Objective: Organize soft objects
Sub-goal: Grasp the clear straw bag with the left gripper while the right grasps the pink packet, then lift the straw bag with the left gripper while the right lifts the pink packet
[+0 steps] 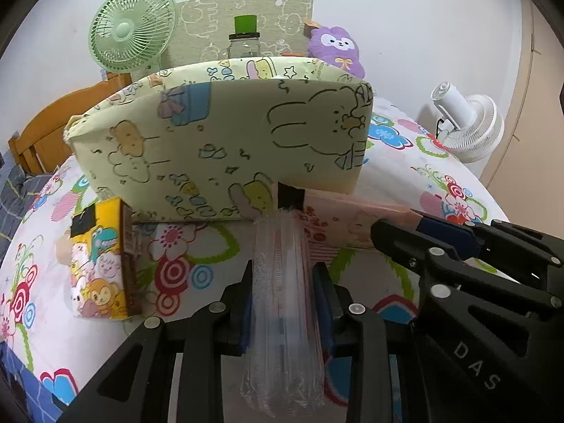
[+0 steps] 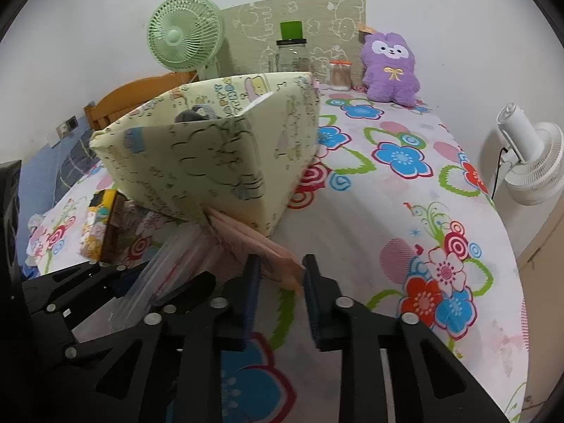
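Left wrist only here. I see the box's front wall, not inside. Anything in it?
Observer: Yes. The right wrist view looks over the box rim, and a dark grey item lies inside. I cannot tell what it is.
Operator: Right jaws on the pink pack?
Observer: Its corner sits between the right gripper pads, which seem to press on it.
Operator: Anything beside the plush?
Observer: A swab jar with an orange lid, just left of it in the picture.
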The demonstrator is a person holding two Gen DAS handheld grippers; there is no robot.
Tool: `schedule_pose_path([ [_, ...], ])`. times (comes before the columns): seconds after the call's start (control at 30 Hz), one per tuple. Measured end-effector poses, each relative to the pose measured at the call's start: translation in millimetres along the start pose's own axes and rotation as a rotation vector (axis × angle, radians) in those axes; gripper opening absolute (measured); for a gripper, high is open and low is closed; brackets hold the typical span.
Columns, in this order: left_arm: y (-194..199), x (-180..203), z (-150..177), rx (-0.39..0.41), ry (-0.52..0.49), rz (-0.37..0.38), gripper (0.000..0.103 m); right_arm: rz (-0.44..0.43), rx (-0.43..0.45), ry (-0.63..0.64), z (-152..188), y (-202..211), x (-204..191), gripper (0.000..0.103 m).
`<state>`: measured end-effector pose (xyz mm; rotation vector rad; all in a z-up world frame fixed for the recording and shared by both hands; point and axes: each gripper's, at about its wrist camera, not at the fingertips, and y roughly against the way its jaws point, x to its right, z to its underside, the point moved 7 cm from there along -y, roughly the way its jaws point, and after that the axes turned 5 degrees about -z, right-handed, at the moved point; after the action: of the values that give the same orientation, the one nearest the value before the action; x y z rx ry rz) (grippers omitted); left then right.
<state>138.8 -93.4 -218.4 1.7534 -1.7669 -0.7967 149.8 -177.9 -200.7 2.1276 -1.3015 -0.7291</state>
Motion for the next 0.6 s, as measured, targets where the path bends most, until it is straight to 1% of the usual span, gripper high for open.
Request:
schedule_pose_path([
  [0.13,3.7,-4.4,3.6,0.001,-0.006,-0.008,0.030,-0.010,0.005,0.007,2.7,3.7,-9.0,0.016],
  [0.27,8.2,-8.6,8.3,0.003,-0.015,-0.021,0.030,-0.037,0.001,0.017,6.6,8.2,-19.9,0.012],
  [0.6,16.7,-27.0,17.3,0.007,-0.027,-0.035,0.030,-0.072,-0.022,0.032,14.3,6.9,-47.0,0.011],
])
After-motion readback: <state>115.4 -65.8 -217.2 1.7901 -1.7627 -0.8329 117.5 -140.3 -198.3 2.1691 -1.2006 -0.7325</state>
